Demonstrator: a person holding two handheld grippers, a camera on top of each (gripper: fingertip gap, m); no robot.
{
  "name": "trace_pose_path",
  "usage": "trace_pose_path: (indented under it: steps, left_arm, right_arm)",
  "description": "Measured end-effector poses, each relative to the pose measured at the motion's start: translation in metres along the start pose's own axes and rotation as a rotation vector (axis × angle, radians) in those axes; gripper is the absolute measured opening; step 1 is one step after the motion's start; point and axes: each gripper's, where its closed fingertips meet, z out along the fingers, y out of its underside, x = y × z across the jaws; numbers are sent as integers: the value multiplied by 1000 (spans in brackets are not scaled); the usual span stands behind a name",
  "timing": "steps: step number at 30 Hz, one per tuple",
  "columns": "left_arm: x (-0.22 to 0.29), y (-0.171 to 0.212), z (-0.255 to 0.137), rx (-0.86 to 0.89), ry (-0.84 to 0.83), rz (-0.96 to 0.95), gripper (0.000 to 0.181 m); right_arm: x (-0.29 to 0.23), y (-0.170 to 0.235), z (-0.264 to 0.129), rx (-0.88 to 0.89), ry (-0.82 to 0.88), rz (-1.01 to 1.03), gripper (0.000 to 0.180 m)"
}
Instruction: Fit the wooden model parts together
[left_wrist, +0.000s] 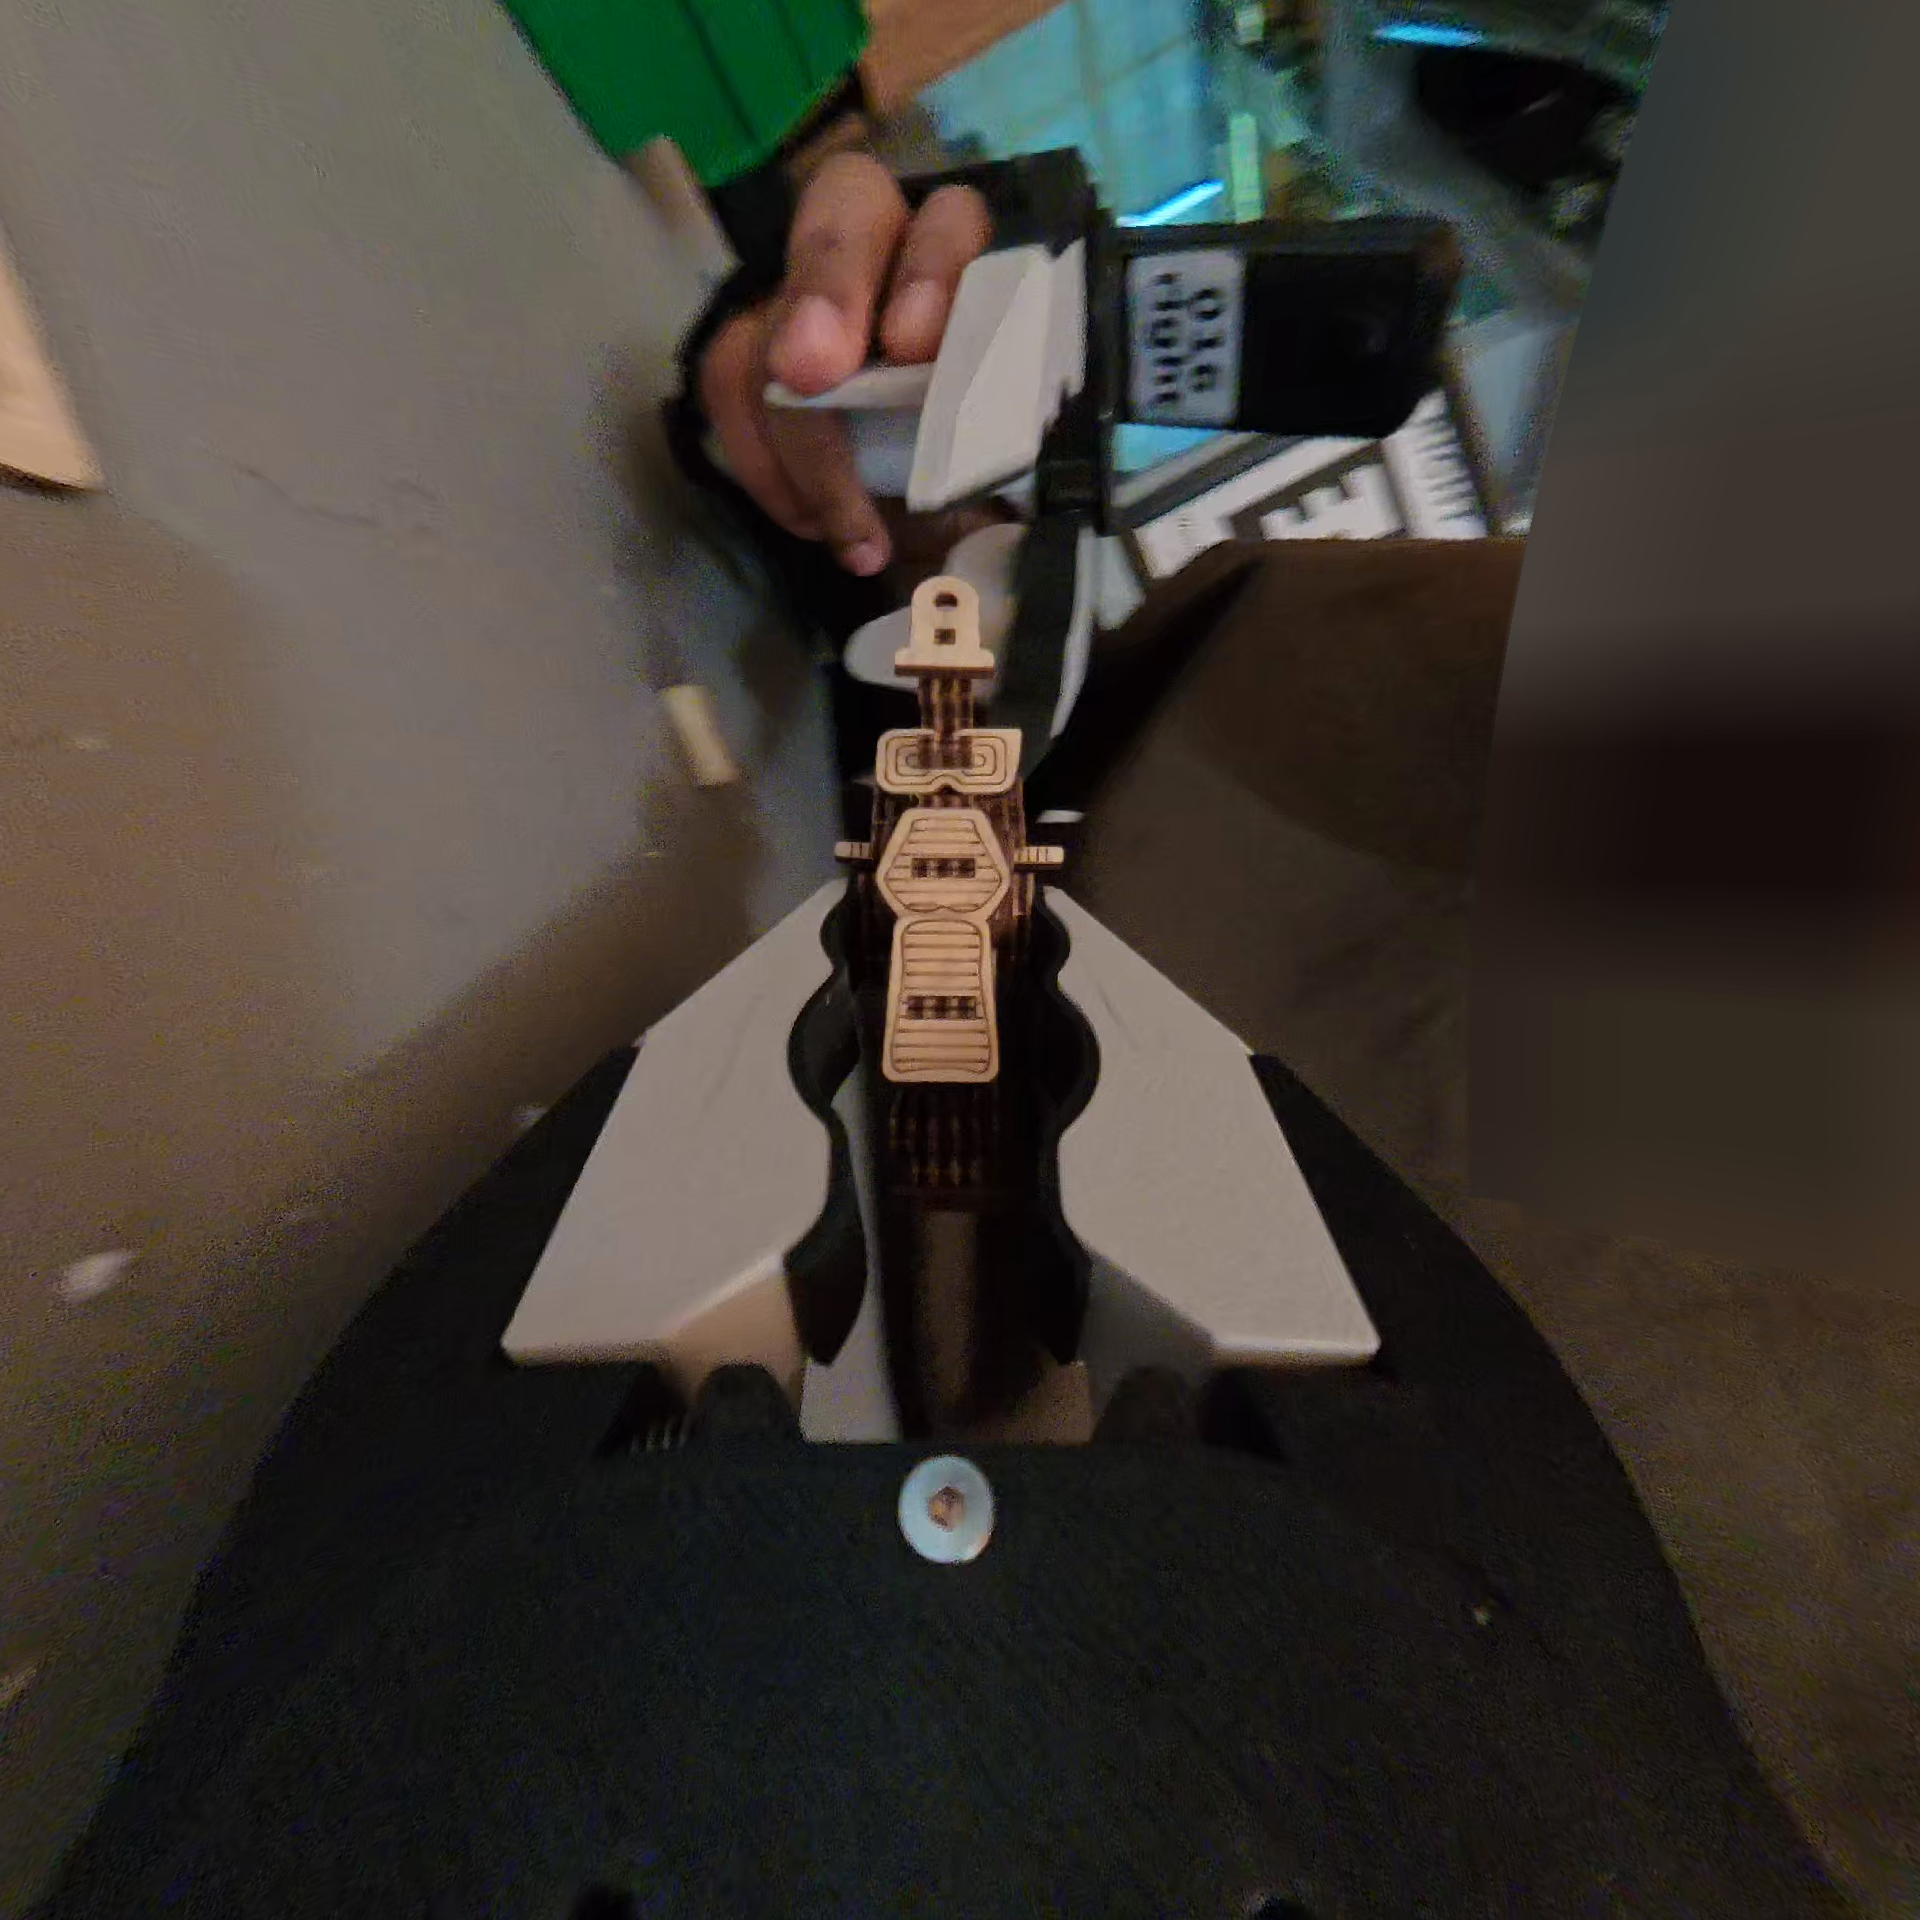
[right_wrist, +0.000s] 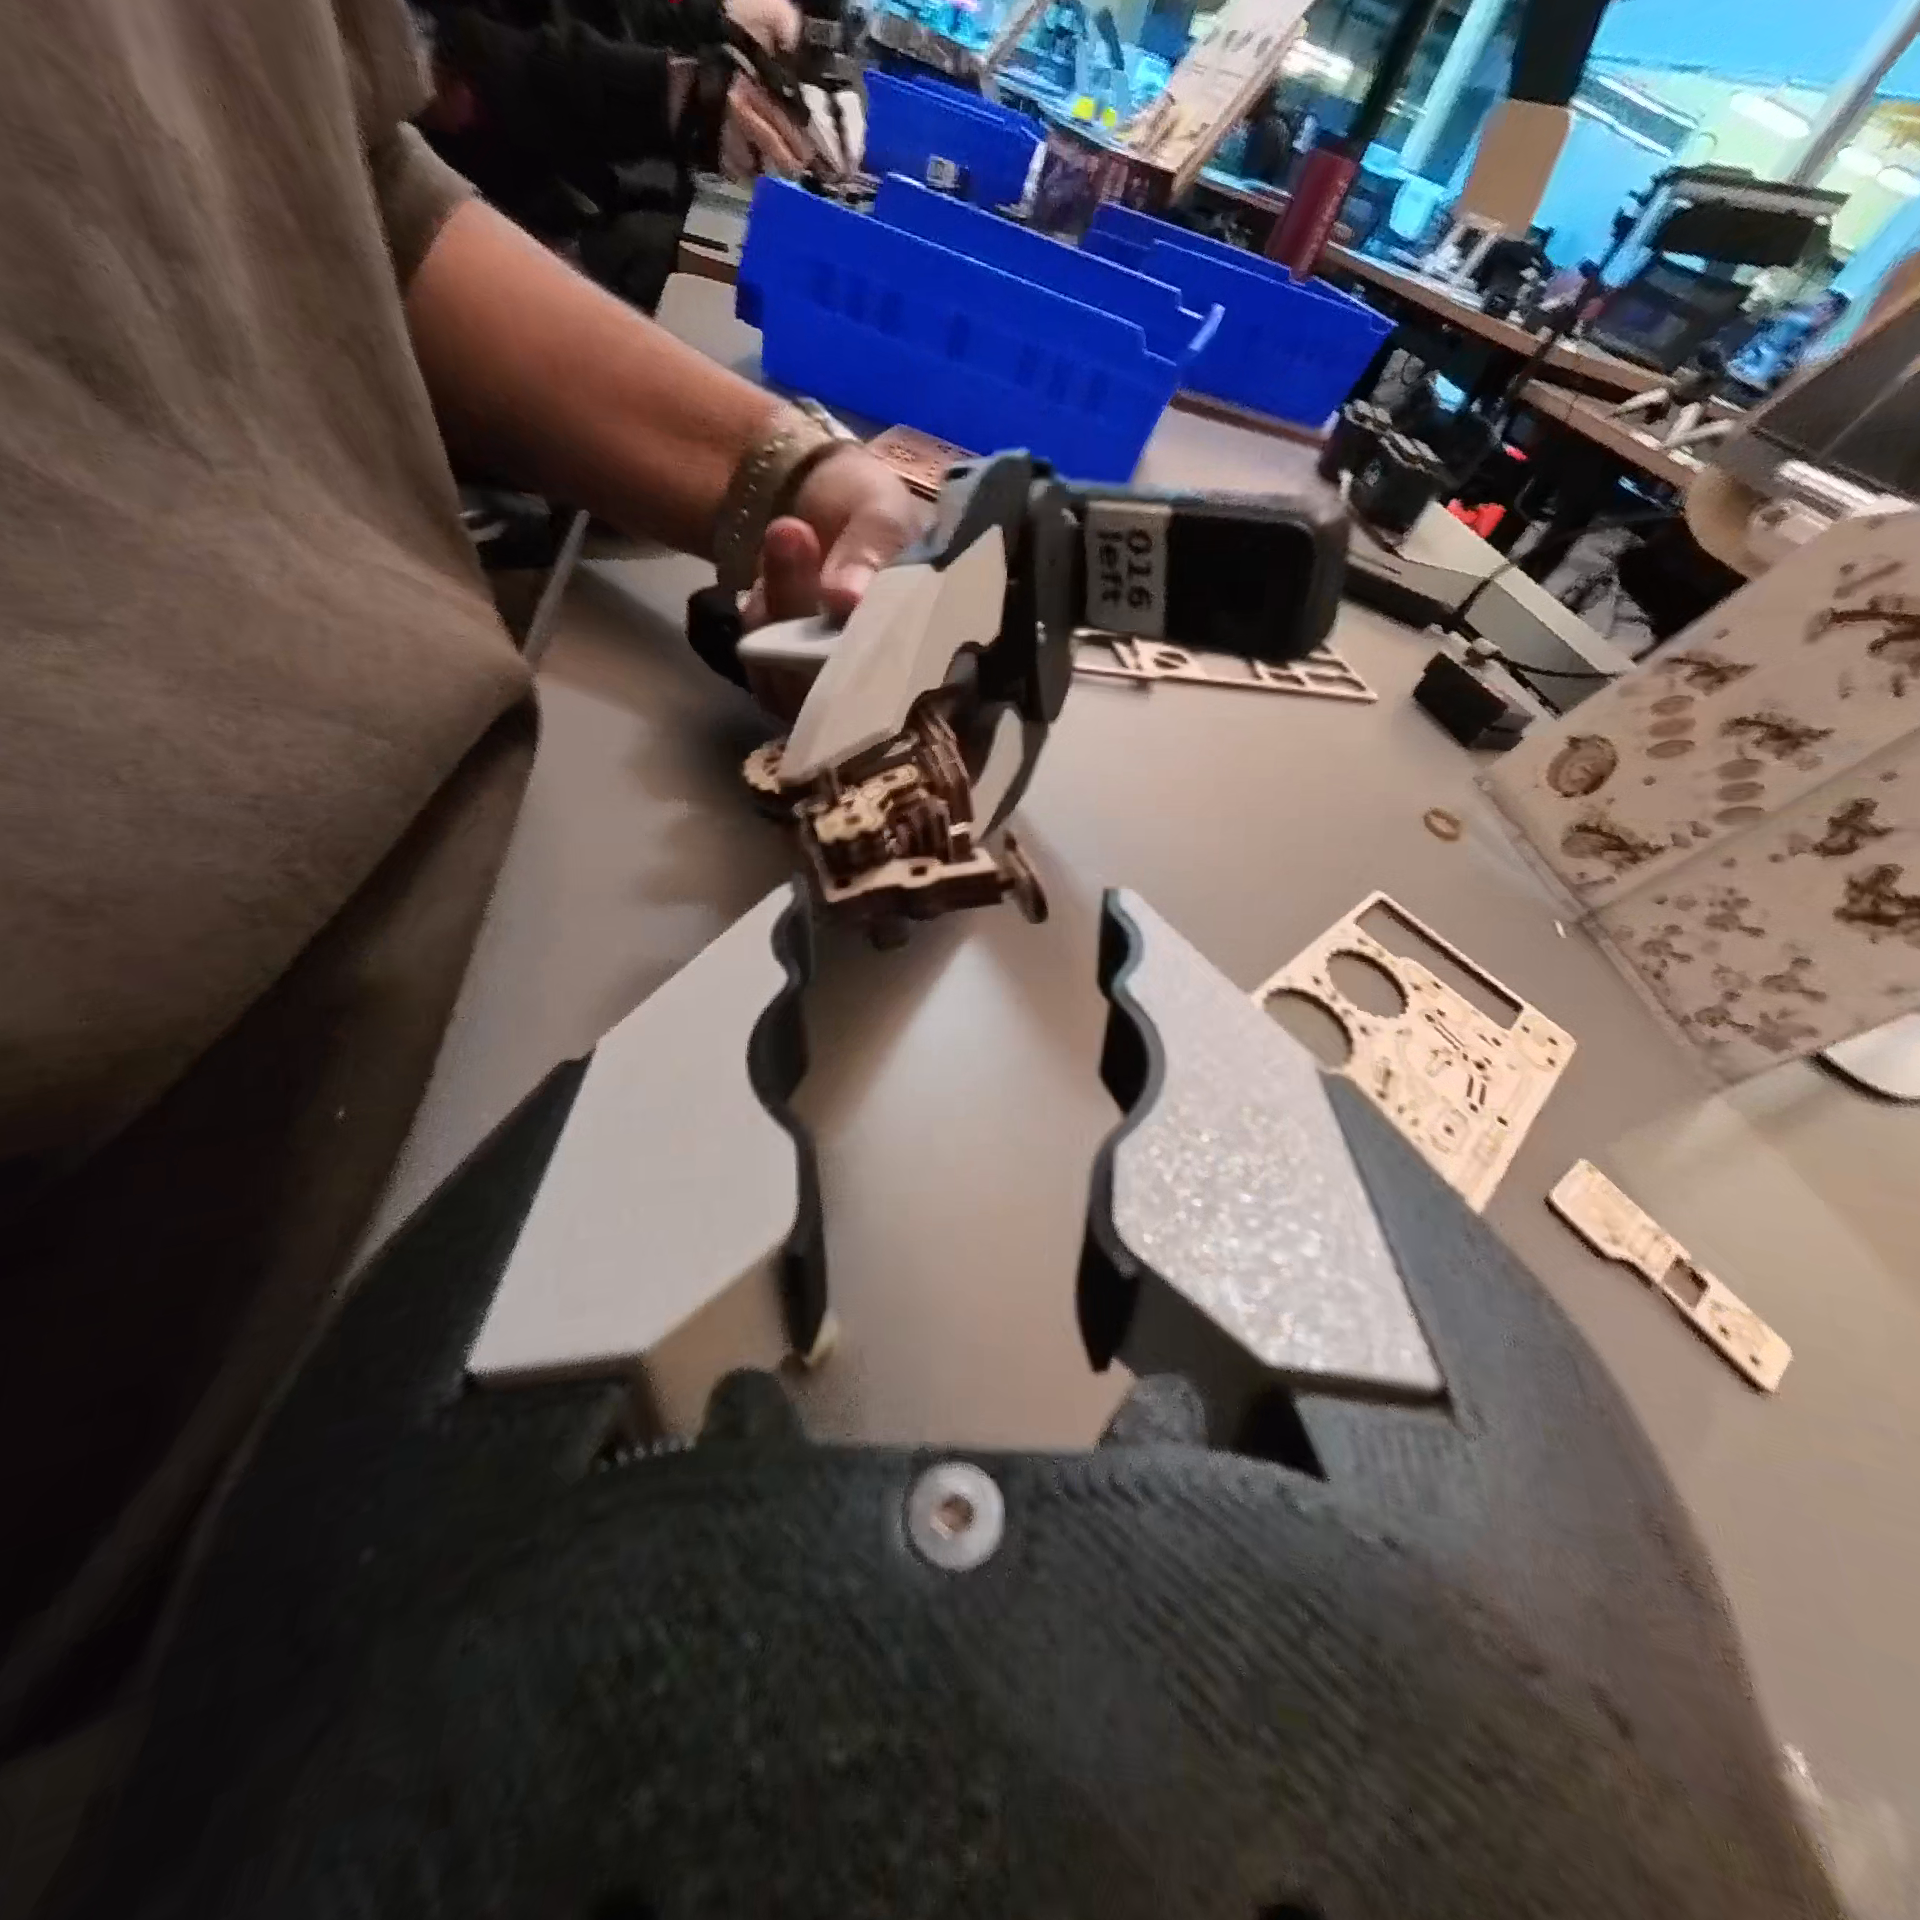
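Observation:
My left gripper (left_wrist: 943, 920) is shut on a partly built wooden model (left_wrist: 940, 997), a narrow body with pale engraved deck plates and dark ribbed sides, held above the table. The model's far end points toward the right gripper (left_wrist: 997, 416), held in a hand beyond it. In the right wrist view my right gripper (right_wrist: 954, 914) is open and empty, jaws wide apart, just short of the model (right_wrist: 894, 831). There the left gripper (right_wrist: 914, 727) clamps the model from above, low over the grey table (right_wrist: 1195, 810).
A punched-out wooden sheet (right_wrist: 1423, 1039) and a small flat wooden part (right_wrist: 1673, 1273) lie on the table to the right. A patterned box (right_wrist: 1766, 779) stands at the far right and blue bins (right_wrist: 966, 322) at the back. The person's torso (right_wrist: 208, 520) fills the left.

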Motion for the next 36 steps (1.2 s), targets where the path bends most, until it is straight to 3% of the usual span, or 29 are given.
trace_pose_path:
  steps: [5,6,9,19,23,26,29,33,36]
  left_arm:
    - [-61,-24,-29,46,-614,322,27]
    - [-66,-29,-36,42,-709,387,28]
    - [-83,-29,-48,-46,-935,537,28]
    - [-82,-25,-44,-96,-935,633,28]
    - [-80,-21,-39,-127,-917,665,28]
    - [-80,-20,-39,-131,-921,674,29]
    - [-80,-19,-38,-135,-912,668,29]
    - [-80,-19,-38,-135,-912,669,29]
    - [-80,-19,-38,-134,-907,663,29]
  right_arm:
    - [51,6,-12,60,195,254,56]
    - [63,9,-14,67,248,317,50]
    - [84,38,-15,-54,385,460,0]
    - [55,51,17,-243,276,301,0]
    - [58,8,13,-52,308,230,0]
    - [57,4,15,-27,301,271,0]
    - [44,46,29,-244,216,397,0]
    - [65,5,13,-41,289,435,0]
    - [52,32,22,-174,250,455,0]
